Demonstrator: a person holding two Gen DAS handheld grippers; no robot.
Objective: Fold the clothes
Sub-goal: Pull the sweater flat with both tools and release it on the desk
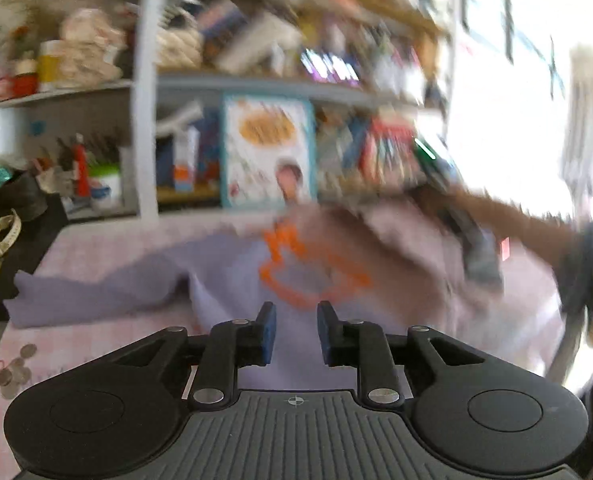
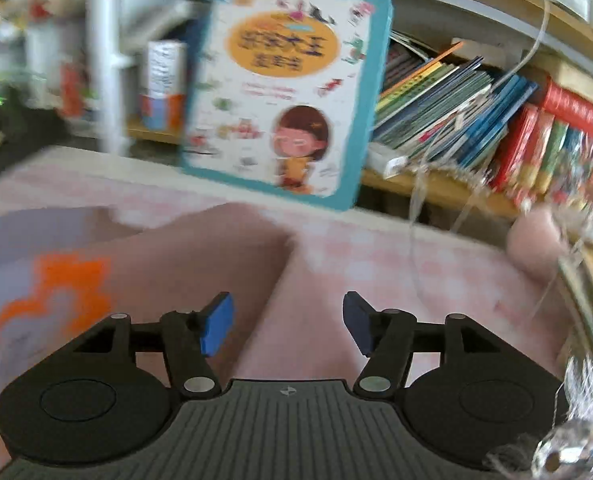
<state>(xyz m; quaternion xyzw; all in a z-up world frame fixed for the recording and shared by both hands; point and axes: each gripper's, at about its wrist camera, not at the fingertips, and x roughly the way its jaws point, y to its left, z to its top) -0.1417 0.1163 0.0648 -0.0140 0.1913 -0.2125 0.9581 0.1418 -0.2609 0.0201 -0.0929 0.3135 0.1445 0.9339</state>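
A lavender shirt (image 1: 224,280) with an orange print (image 1: 296,268) lies spread on the pink checked tablecloth (image 1: 96,240). One sleeve (image 1: 96,292) stretches out to the left. My left gripper (image 1: 296,334) hovers over the shirt's near hem, its blue pads (image 1: 268,332) a small gap apart with nothing between them. In the right wrist view the shirt (image 2: 24,248) lies at the left, with a folded-over part (image 2: 200,248) ahead. My right gripper (image 2: 288,322) is open and empty above that fold's edge. In the left wrist view it shows as a dark blur (image 1: 472,240) on a person's arm (image 1: 528,224).
A shelf unit full of books (image 2: 456,112) stands behind the table. A blue-edged picture book (image 2: 288,92) leans at its foot. Coins (image 1: 16,368) lie at the near left corner, beside a black bag (image 1: 12,208). Silvery tinsel (image 2: 580,400) hangs at the right.
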